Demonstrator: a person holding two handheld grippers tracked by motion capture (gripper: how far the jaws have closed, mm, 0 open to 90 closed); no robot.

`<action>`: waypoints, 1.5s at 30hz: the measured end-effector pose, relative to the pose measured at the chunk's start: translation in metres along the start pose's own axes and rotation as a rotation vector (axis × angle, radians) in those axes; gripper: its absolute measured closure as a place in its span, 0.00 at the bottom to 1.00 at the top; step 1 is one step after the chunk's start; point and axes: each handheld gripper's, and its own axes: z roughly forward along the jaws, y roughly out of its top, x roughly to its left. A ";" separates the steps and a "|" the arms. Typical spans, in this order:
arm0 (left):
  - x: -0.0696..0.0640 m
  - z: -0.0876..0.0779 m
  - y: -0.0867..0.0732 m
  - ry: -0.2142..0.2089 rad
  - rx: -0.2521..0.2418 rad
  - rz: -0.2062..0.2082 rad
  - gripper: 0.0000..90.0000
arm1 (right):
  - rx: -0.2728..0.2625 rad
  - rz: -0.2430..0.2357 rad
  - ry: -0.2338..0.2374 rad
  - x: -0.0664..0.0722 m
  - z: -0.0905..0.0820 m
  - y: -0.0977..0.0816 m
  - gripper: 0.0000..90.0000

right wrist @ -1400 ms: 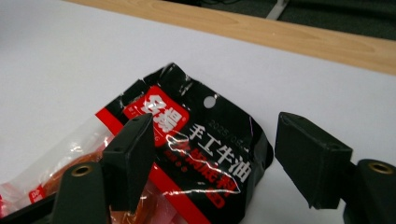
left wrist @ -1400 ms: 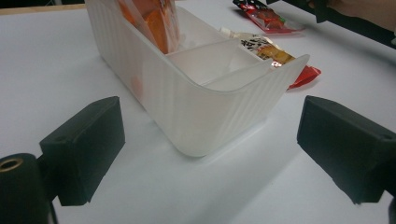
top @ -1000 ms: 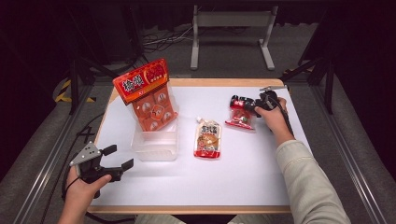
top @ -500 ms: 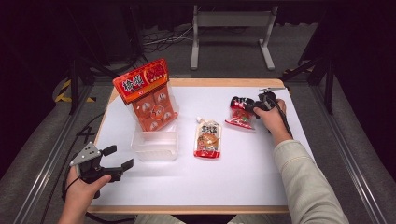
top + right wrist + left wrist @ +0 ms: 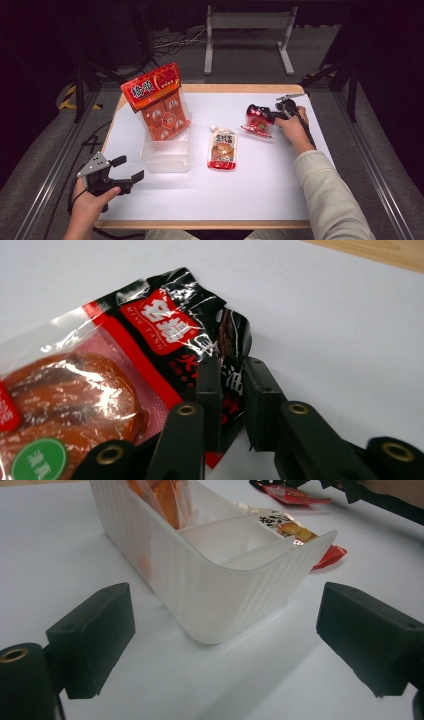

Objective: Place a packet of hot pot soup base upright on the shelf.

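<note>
The right gripper (image 5: pixel 261 113) sits at the far right of the white table (image 5: pixel 280 190), and its jaws have just been closing; in the right gripper view they stand narrow, pinching the crumpled black top edge of a red-and-black food packet (image 5: pixel 150 355) between the 2 pads. The packet lies flat on the table with its clear window, showing a brown, glossy piece of food, spreading away from the jaws; in the high view the same packet (image 5: pixel 258 123) lies just in front of the person's right hand (image 5: pixel 292 125), well apart from everything else on the table.

The left gripper (image 5: pixel 120 172) hovers at the near left corner of the table, held in the left hand (image 5: pixel 90 200), its jaws wide apart with nothing between them. In the left gripper view the 2 black jaws frame the near corner of a white ribbed plastic bin (image 5: pixel 210 590), which stands a little ahead of them, not touched. The bin (image 5: pixel 167 157) has dividers inside, and a tall orange snack bag (image 5: pixel 159 102) stands upright in its far compartment, leaning back. Beside the bin, toward the middle of the table, a spouted sauce pouch (image 5: pixel 223 148) lies flat, apart from both the bin and the red-and-black packet
</note>
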 end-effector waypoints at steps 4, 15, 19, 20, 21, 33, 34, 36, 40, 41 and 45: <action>0.000 0.000 0.000 -0.003 0.001 -0.004 0.11 | 0.004 -0.030 0.015 0.005 -0.001 0.002 0.98; 0.001 -0.003 0.001 0.005 -0.030 -0.005 0.10 | -0.094 -0.014 0.048 0.011 -0.024 0.012 1.00; -0.001 -0.004 0.003 0.000 -0.040 -0.001 0.13 | -0.145 -0.036 0.069 0.017 -0.041 0.020 1.00; -0.001 -0.005 0.004 0.006 -0.030 -0.013 0.14 | -0.157 -0.045 0.072 0.020 -0.048 0.022 1.00; -0.001 -0.005 0.004 0.016 -0.025 -0.016 0.15 | -0.167 -0.050 0.076 0.021 -0.051 0.024 1.00; -0.006 -0.008 0.011 0.009 -0.037 -0.031 0.17 | -0.278 -0.113 0.153 0.040 -0.101 0.034 1.00; -0.007 -0.008 0.012 0.001 -0.035 -0.031 0.18 | -0.288 -0.117 0.159 0.042 -0.106 0.034 1.00; -0.008 -0.007 0.013 -0.003 -0.033 -0.026 0.18 | -0.303 -0.130 0.161 0.043 -0.112 0.034 1.00; -0.010 -0.006 0.015 -0.007 -0.033 -0.025 0.18 | -0.328 -0.138 0.174 0.044 -0.124 0.035 1.00; -0.009 -0.006 0.015 -0.007 -0.032 -0.022 0.18 | -0.334 -0.142 0.179 0.045 -0.127 0.035 1.00; -0.010 -0.006 0.015 -0.007 -0.034 -0.019 0.17 | -0.364 -0.168 0.206 0.050 -0.140 0.038 1.00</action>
